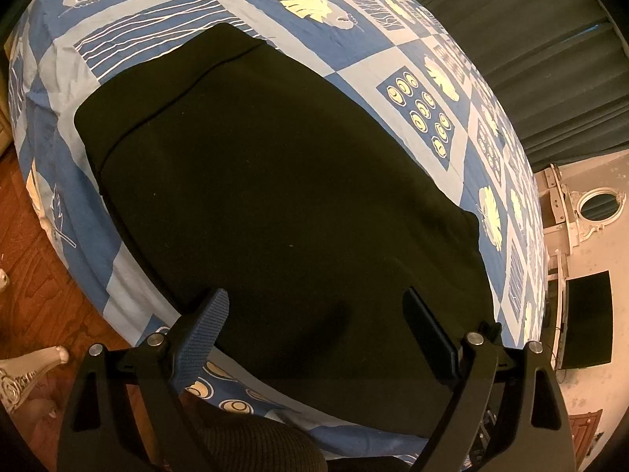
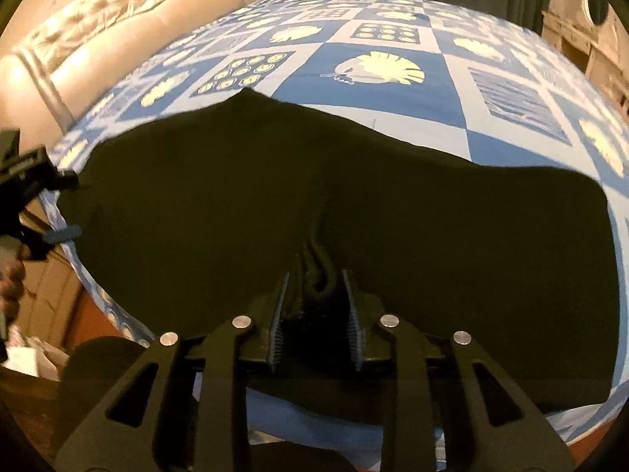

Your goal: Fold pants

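Bed with a blue patterned sheet (image 1: 354, 67), black pants (image 1: 275, 181) spread flat on it.

My left gripper (image 1: 314, 330) hangs wide open above the near edge of the pants, holding nothing. In my right gripper (image 2: 314, 299) a bunched fold of the pants sits between the narrow jaws; I cannot tell if the pads press it. Beyond, a padded headboard (image 2: 98, 31).
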The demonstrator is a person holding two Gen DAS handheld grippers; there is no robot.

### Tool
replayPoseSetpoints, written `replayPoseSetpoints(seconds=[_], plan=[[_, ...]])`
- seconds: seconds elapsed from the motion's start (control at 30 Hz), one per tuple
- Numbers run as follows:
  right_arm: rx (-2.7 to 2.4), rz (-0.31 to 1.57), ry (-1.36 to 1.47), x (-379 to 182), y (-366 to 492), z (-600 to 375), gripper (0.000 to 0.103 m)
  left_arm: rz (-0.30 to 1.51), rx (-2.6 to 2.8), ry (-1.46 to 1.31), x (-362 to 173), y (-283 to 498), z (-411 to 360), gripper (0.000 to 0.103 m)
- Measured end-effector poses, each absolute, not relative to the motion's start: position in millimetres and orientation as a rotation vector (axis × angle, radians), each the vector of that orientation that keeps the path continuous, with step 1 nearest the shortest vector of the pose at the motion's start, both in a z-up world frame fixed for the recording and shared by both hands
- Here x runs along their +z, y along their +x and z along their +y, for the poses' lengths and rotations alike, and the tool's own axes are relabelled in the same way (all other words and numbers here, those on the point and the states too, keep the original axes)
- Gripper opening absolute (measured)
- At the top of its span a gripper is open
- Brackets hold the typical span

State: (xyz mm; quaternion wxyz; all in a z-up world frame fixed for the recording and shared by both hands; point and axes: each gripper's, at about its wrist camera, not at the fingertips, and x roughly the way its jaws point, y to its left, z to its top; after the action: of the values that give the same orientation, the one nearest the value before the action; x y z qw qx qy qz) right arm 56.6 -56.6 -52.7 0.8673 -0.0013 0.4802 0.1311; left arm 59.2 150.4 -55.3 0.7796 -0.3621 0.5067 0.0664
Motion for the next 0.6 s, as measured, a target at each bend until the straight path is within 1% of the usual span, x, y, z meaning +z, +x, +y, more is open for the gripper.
replayPoseSetpoints(seconds=[0.07,0.13,0.23,0.37,0.47,0.6], plan=[[0.272,1.002,-0.018,-53.9,55.1,-51.8,0.034,1.095,0.143,-0.784,-55.2,59.2,150.5,0.089],[0.287,0.999,0.0,-54.2,54.0,-48.8,0.048,1.095,0.143,-0.785,-55.4,59.3,150.1,0.089],[0.296,0.99,0.007,-53.1,51.4,-42.0,0.057,1.096,0.14,-0.788,-56.9,59.7,150.7,0.089],[0.342,0.977,0.067,-46.1,45.8,-41.4,0.06,1.096,0.138,-0.793,-57.7,60.0,151.2,0.089],[0.391,0.956,0.179,-35.0,39.0,-53.3,0.06,1.097,0.133,-0.803,-59.7,60.0,152.3,0.089],[0.396,0.859,0.381,-13.3,27.9,-99.9,0.06,1.096,0.132,-0.8,-59.7,59.4,150.9,0.089]])
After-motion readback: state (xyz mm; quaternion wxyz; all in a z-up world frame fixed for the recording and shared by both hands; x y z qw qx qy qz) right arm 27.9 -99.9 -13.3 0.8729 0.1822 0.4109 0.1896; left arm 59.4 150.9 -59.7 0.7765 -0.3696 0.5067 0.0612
